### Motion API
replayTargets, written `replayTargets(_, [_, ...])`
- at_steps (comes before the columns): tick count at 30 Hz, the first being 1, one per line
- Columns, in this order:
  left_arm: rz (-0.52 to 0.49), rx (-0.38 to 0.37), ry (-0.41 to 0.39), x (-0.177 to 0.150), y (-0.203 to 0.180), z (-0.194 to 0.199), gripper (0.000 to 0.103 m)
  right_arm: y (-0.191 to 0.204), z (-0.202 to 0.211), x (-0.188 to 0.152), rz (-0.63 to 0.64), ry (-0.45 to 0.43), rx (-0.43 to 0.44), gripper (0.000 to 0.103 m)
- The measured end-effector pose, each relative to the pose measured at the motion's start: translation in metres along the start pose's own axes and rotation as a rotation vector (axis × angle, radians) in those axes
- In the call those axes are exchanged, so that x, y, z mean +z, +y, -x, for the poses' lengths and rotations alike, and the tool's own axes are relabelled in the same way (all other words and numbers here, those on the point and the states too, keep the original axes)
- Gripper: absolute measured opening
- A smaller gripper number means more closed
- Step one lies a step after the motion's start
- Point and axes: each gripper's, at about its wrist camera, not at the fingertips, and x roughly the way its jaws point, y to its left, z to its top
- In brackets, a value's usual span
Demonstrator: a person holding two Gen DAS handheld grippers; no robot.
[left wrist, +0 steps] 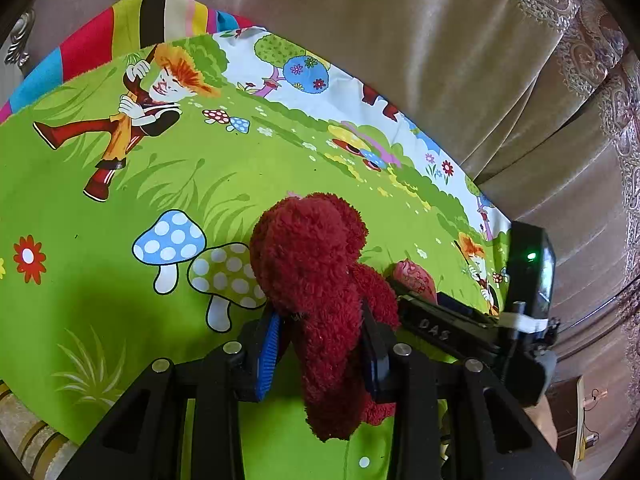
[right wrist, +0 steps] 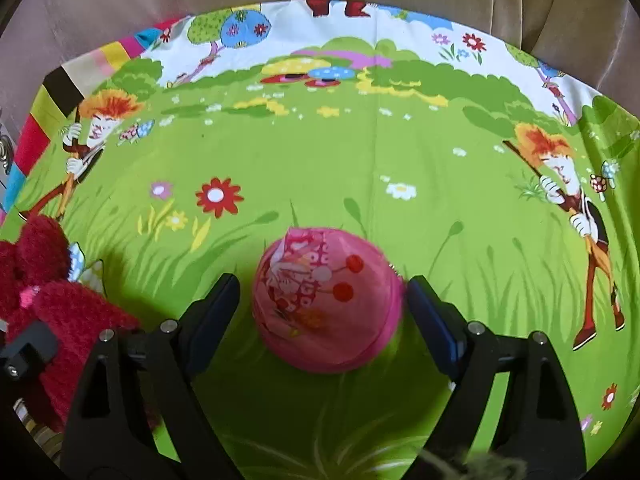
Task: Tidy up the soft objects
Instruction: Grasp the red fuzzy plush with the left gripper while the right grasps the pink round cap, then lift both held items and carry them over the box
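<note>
My left gripper [left wrist: 320, 344] is shut on a dark red fuzzy plush toy [left wrist: 316, 280], which sticks up between the blue pads above the green cartoon sheet [left wrist: 120, 200]. The same toy shows at the left edge of the right wrist view [right wrist: 44, 292]. My right gripper [right wrist: 320, 308] is open, with its fingers on either side of a round pink patterned soft ball [right wrist: 324, 300] on the sheet; gaps show on both sides. Part of the pink ball [left wrist: 412, 276] and the right gripper body [left wrist: 480, 332] show in the left wrist view.
The green sheet [right wrist: 320, 152] covers a bed or couch. A striped blanket [left wrist: 132, 28] lies under it at the far left. Beige upholstery [left wrist: 400, 40] rises behind. Patterned curtains [left wrist: 592, 40] hang at the right.
</note>
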Motion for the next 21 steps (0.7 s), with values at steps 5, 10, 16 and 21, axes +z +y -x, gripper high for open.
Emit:
replayTargets(5, [-0.01, 0.0, -0.009, -0.002, -0.002, 0.002, 0.036, 0.004, 0.003, -0.004, 0.025, -0.014, -0.03, 0.075])
replayTargets(10, [-0.04, 0.007, -0.029, -0.005, -0.008, 0.006, 0.036, -0.003, 0.022, -0.014, -0.002, -0.048, -0.048, 0.075])
replayTargets(16, [-0.074, -0.002, -0.057, -0.01, -0.017, 0.017, 0.036, -0.013, 0.06, -0.033, -0.026, -0.089, -0.086, 0.075])
replayTargets(21, [-0.1, -0.032, -0.07, -0.022, -0.03, 0.032, 0.036, -0.028, 0.097, -0.059, -0.065, -0.12, -0.13, 0.075])
